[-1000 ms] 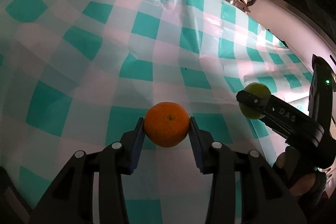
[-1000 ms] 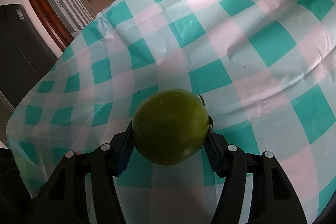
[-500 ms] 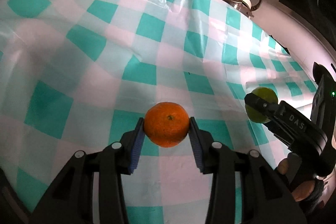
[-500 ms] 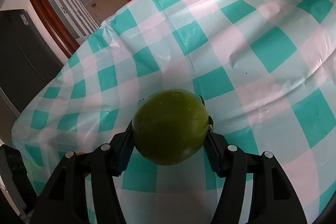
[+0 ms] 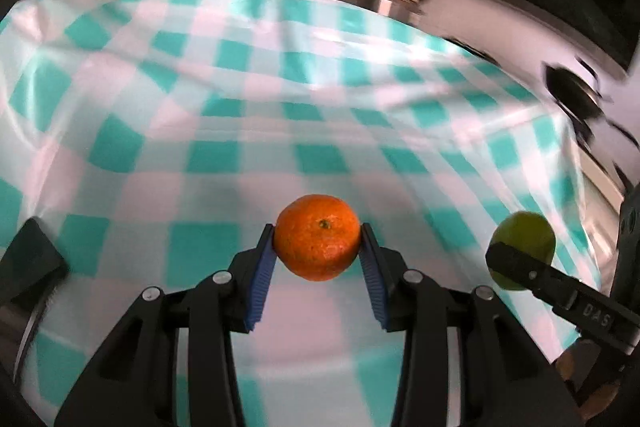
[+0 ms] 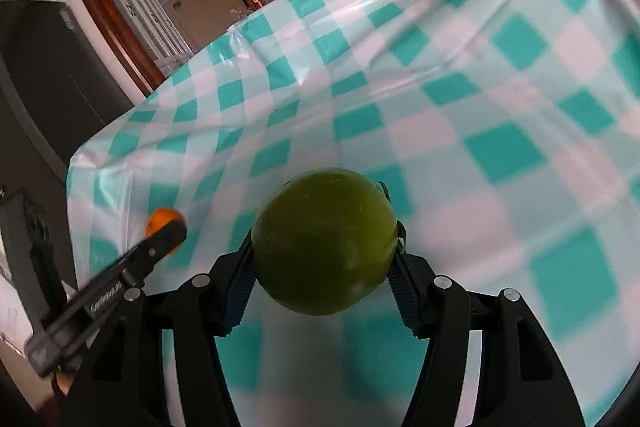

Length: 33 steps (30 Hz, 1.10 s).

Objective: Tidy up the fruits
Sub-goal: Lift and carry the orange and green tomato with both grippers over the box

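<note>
The left hand-held gripper (image 5: 319, 247) is squeezed shut on an orange (image 5: 318, 237). Its two blue pads (image 5: 262, 267) press the fruit from both sides, at its widest part, so it cannot roll out. The right hand-held gripper (image 6: 325, 267) is closed on a big green fruit (image 6: 326, 241) in the same way, with its jaws further apart because this fruit is fatter. A small leaf or stem pokes out at the right side of the green fruit.

Both fruits hang in the air above the worktop (image 5: 224, 115), which has a cloth of green and white squares. Neither fruit touches the cloth. The two grippers are side by side (each camera can see the other one's fruit at its edge). I think the fruits are being carried to a new place, but no bowl or basket shows yet. The room behind is blurry.
</note>
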Available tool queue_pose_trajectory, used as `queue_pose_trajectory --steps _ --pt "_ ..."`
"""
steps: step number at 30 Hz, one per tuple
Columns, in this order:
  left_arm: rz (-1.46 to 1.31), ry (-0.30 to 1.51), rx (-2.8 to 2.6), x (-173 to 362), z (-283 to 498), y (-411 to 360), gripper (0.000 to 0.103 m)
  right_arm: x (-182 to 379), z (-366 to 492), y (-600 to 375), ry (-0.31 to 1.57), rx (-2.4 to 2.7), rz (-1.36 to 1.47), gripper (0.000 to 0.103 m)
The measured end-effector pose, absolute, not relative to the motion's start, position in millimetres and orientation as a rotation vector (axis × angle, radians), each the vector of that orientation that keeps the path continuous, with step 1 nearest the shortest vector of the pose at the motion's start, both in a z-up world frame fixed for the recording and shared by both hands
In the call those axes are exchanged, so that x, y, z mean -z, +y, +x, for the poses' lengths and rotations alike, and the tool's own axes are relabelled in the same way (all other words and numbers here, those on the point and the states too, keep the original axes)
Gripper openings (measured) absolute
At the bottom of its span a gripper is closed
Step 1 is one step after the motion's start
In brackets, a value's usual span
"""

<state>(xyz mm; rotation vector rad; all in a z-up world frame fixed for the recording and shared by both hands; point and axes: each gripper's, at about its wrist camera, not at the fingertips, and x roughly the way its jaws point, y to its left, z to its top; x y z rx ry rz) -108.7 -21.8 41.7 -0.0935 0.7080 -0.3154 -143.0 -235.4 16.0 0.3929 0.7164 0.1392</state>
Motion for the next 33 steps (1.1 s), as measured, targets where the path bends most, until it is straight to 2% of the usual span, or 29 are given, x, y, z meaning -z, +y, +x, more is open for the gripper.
queue_pose_trajectory --steps 8,19,27,33 --pt "0.109 0.681 0.511 -55.9 -169.1 -113.1 0.042 -18.1 -241.3 -319.1 0.660 -0.001 0.440 0.060" --pt "0.379 0.688 0.718 -39.9 -227.5 -225.4 0.042 5.7 -346.7 -408.9 0.605 0.227 0.504 0.060" --pt "0.578 0.647 0.906 -24.3 -290.9 -292.9 0.042 43.8 -393.5 -455.4 0.672 0.400 0.544 0.060" --pt "0.709 0.675 1.104 1.7 -337.8 -336.3 0.042 77.0 -402.7 -470.5 0.830 0.493 0.476 0.060"
